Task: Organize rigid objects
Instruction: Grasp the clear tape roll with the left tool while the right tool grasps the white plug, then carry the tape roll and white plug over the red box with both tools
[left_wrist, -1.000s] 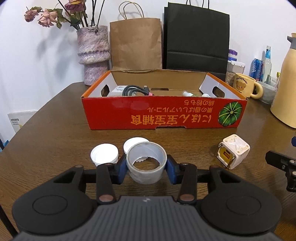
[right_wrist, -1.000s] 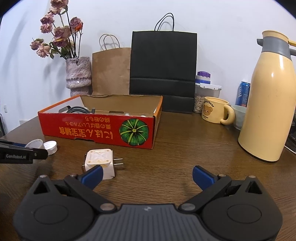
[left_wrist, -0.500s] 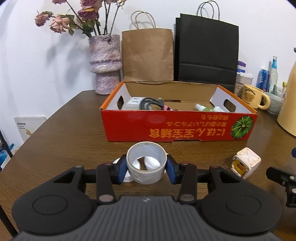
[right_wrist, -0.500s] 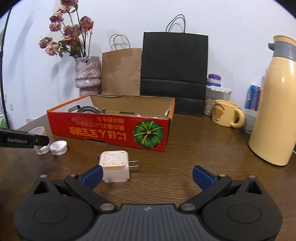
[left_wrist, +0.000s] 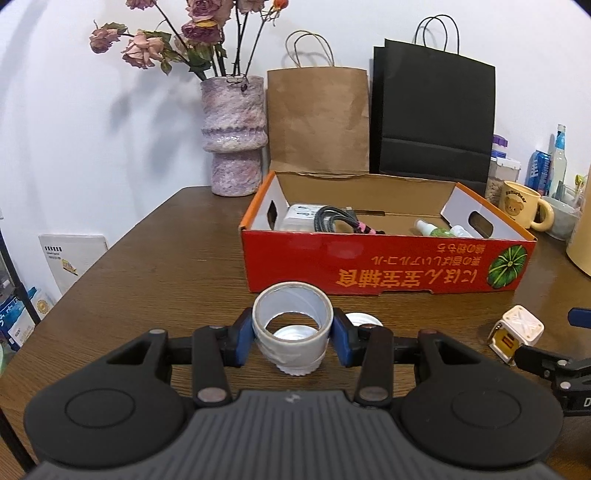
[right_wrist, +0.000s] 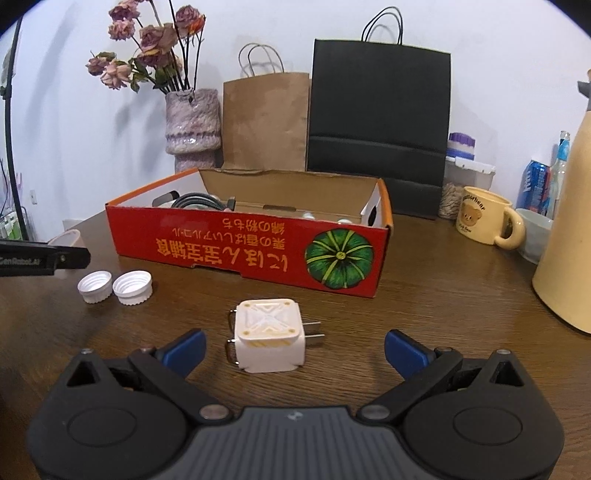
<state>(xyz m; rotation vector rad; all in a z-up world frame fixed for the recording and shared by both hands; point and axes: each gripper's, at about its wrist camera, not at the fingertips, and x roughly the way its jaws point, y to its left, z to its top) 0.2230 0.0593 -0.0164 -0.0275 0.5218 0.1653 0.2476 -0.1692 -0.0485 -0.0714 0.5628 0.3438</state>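
Since the earlier frames the left gripper (left_wrist: 293, 334) has carried the roll of tape (left_wrist: 291, 325) up off the desk (left_wrist: 159, 280) and toward the red cardboard box (left_wrist: 384, 266), so the two white bottle caps (right_wrist: 114, 287) that lay ahead of it now sit beneath and behind the roll; one cap shows through the roll's hole in the left wrist view. The blue pads press on both sides of the roll, gripping it upright at the lower centre of that frame, just short of the box's front wall. The right gripper (right_wrist: 293, 347) has slid left, so the white plug adapter (right_wrist: 269, 334) now lies between its spread fingers instead of beside the left one. Its jaws stand wide open, with neither pad touching the adapter, whose prongs point to the right of the frame. Inside the box, in the centre of the left wrist view, lie a coiled cable (left_wrist: 336, 219), a white device (left_wrist: 301, 218) and small bottles (left_wrist: 439, 230). A vase of dried roses (left_wrist: 234, 133), a brown paper bag (left_wrist: 317, 118) and a black paper bag (left_wrist: 432, 122) stand behind it; a yellow mug (right_wrist: 484, 219) sits at right
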